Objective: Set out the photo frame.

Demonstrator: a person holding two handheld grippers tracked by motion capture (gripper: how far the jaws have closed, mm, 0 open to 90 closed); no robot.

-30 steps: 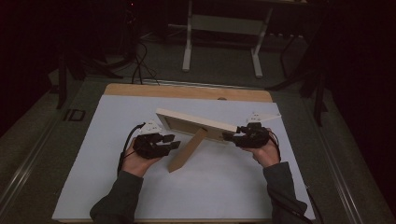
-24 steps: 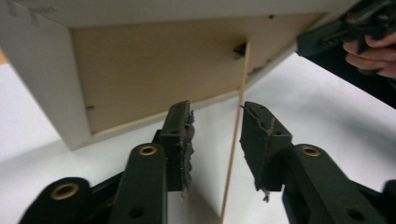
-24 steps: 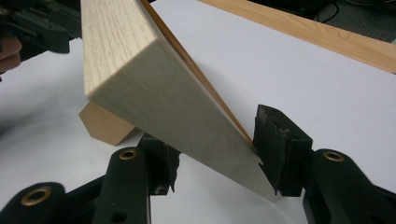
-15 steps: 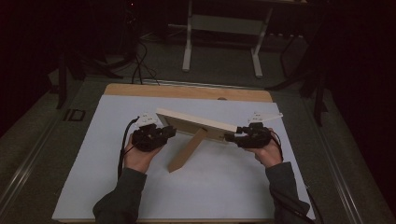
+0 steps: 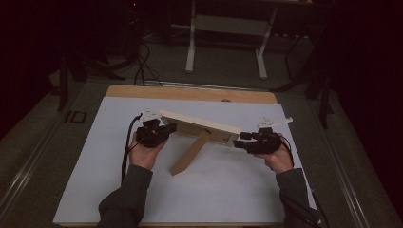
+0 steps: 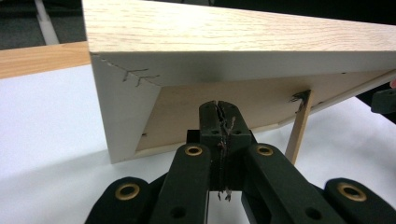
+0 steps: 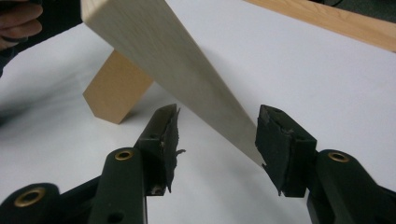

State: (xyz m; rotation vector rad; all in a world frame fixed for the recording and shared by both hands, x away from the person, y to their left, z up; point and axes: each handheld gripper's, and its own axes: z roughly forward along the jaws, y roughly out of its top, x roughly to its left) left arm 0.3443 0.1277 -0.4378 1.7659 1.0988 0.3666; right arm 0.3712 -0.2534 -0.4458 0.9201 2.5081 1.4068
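A light wooden picture frame (image 5: 199, 124) stands on its edge on the white sheet, leaning on its fold-out back leg (image 5: 190, 154). My left gripper (image 5: 168, 128) is at the frame's left end. In the left gripper view its jaws are shut together, and the gripper (image 6: 219, 109) points at the frame's brown back panel (image 6: 233, 98) with nothing held. My right gripper (image 5: 240, 138) is at the frame's right end. It stands open (image 7: 217, 126) with the frame's corner (image 7: 187, 60) between its jaws and gaps on both sides. The leg (image 7: 116, 88) shows behind.
A white sheet (image 5: 214, 190) covers most of the wooden table, whose far edge (image 5: 190, 92) stays bare. Beyond the table stand a metal frame (image 5: 223, 23) and floor cables (image 5: 142, 61). A cable trails from the left gripper along the person's hand.
My left gripper has moved away from the person, up to the frame's left end. The right gripper has stayed at the right end.
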